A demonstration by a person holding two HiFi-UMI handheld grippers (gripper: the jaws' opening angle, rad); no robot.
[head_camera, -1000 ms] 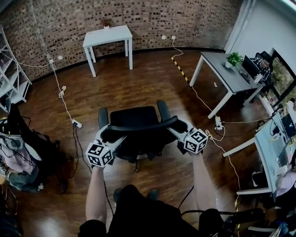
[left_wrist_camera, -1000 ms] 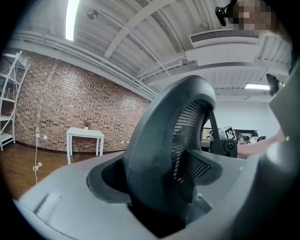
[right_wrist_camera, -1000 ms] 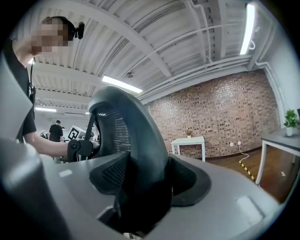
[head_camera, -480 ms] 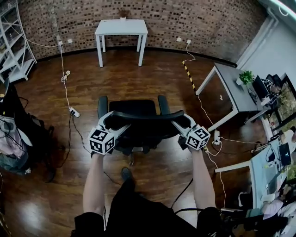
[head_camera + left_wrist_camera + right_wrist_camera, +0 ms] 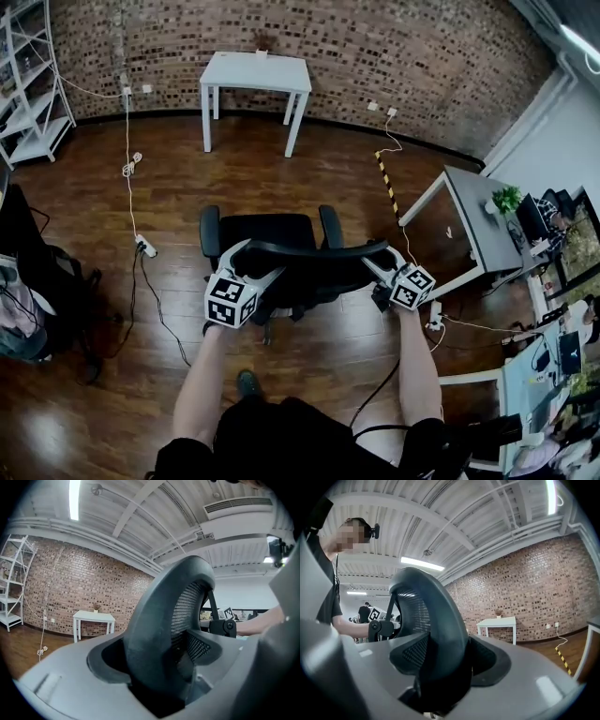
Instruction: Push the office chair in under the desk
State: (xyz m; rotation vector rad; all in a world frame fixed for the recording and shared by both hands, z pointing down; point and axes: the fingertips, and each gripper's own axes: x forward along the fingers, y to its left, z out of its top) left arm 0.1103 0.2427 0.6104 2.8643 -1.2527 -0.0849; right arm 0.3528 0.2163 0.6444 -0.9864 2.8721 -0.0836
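Nearest the camera, the person's forearms (image 5: 202, 384) reached fwd, one tong in each hand. L gripper (image 5: 246, 258) had its jaws part-open and clamped on the left end of the curved backrest rim (image 5: 309, 250) of the office chair (image 5: 272, 232). In the left gripper view the dark rim and mesh filled the gap btwn the jaws, both pads pressed on it, and the jaws had just nipped in a touch. R gripper (image 5: 377, 261) was likewise closed on the right end of the same rim, nothing else in it. Both pointed level. The chair stood on open wood floor (image 5: 309, 159), seat and armrests on the far side of the backrest. A cable w/ power strip (image 5: 145, 247) lay on the floor to its left, yellow-black tape (image 5: 386, 183) to its right. Beyond, well apart from the chair, the white desk (image 5: 258, 70) stood against the brick wall (image 5: 422, 47); chair not yet under it. A grey table (image 5: 473, 216) w/ a plant (image 5: 507, 199) sat off right
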